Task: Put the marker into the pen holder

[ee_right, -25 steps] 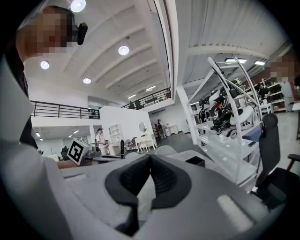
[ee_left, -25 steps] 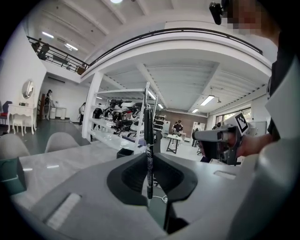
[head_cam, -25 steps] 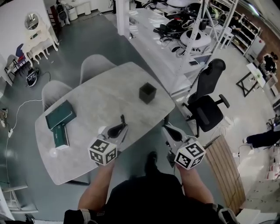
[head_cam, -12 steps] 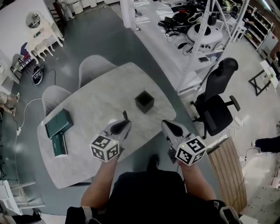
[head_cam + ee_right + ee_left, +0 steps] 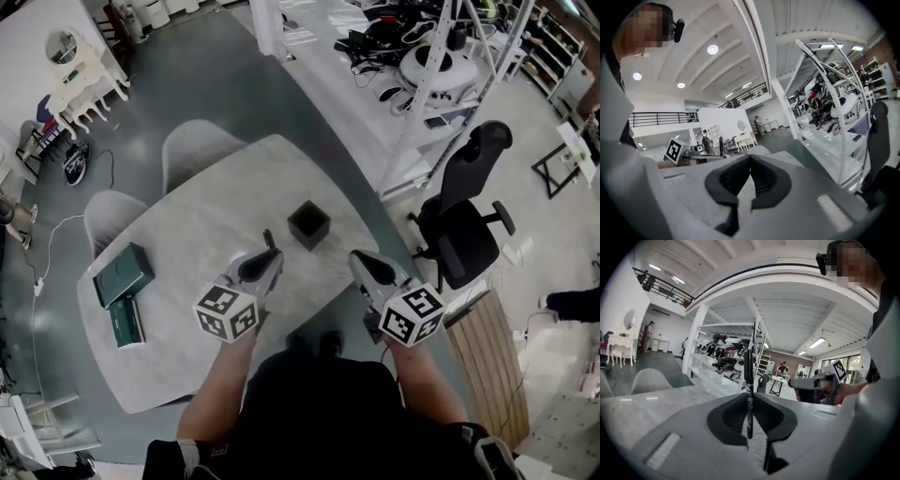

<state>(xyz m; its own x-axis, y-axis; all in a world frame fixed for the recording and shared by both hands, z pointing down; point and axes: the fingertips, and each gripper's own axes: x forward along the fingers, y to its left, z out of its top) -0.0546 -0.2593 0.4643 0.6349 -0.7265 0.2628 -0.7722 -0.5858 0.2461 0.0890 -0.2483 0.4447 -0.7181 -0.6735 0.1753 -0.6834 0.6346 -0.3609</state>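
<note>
while our left tongs clasp the marker upright, we list right tongs clenched empty, pen holder near the tabletop's right edge.

The pen holder stands on the table, near its far right corner. Just before it and to its left is the left gripper, with the marker between its jaws. The right gripper is at the table's right edge. Two books lie at the left end, two chairs stand behind the table, and an office chair stands to its right.
</note>
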